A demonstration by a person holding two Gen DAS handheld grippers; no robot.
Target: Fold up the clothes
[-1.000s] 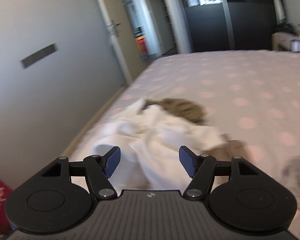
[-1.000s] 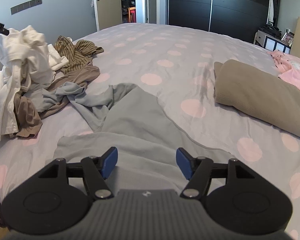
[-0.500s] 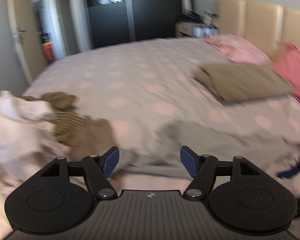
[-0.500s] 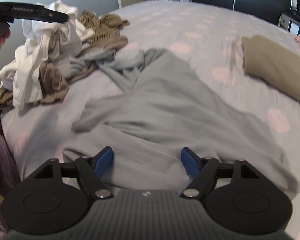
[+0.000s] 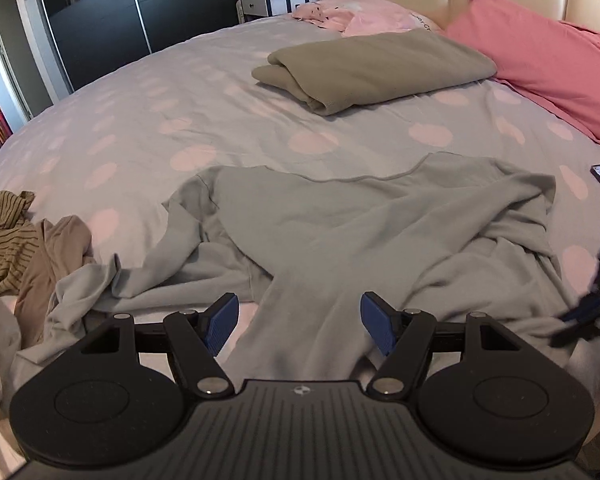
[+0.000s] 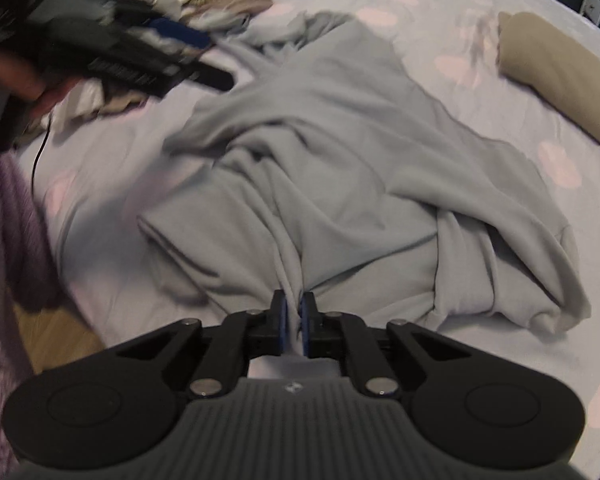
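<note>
Left gripper (image 5: pixel 299 322), left-wrist view: jaws wide apart, empty; swung from the laundry pile to hover over the grey garment (image 5: pixel 360 232), which sprawls crosswise on the bed (image 5: pixel 140 120).

Right gripper (image 6: pixel 294 326), right-wrist view: open 0.5 s ago, now clamped on the garment's near edge; long axis runs away toward upper left. Spreading likely.

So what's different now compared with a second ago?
The right tool went from open to pinched on the grey garment. The left tool swung from the white pile toward that garment, still open. The folded khaki item hasn't moved.
</note>
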